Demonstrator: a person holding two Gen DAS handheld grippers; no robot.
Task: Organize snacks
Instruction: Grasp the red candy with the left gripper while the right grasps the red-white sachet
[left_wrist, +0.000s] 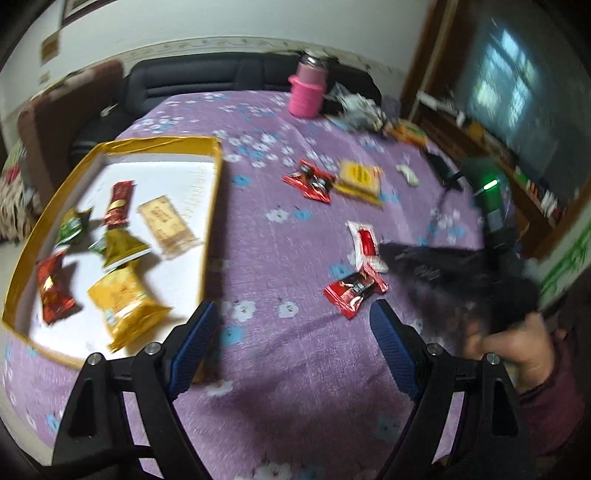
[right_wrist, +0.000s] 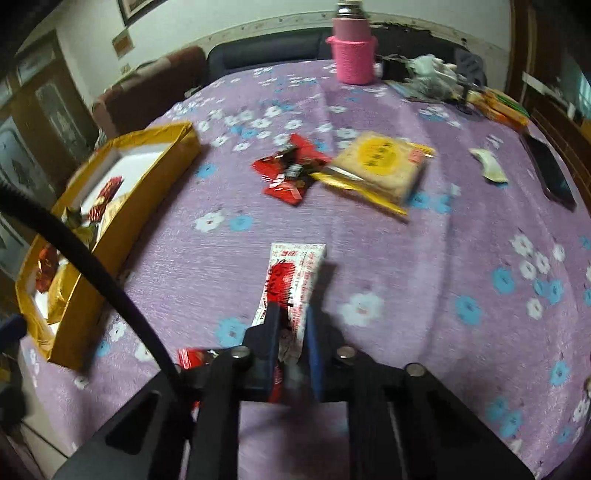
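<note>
In the right wrist view my right gripper (right_wrist: 293, 310) is shut on the near end of a white and red snack packet (right_wrist: 291, 277), whose far end sticks out over the purple cloth. The left wrist view shows that same gripper (left_wrist: 386, 253) on the packet (left_wrist: 364, 240), with a red packet (left_wrist: 351, 291) lying just beneath. My left gripper (left_wrist: 293, 314) is open over bare cloth, nothing between its blue pads. A gold box (left_wrist: 162, 142) with a white floor at the left holds several snacks. Two red packets (right_wrist: 291, 170) and a yellow cracker pack (right_wrist: 380, 166) lie mid-table.
A pink flask (right_wrist: 352, 48) stands at the table's far edge beside a clutter of bags (right_wrist: 428, 77). A dark phone (right_wrist: 550, 173) and a small white wrapper (right_wrist: 489, 166) lie at the right. The gold box (right_wrist: 177, 147) sits left, a black cable (right_wrist: 92, 254) crossing in front.
</note>
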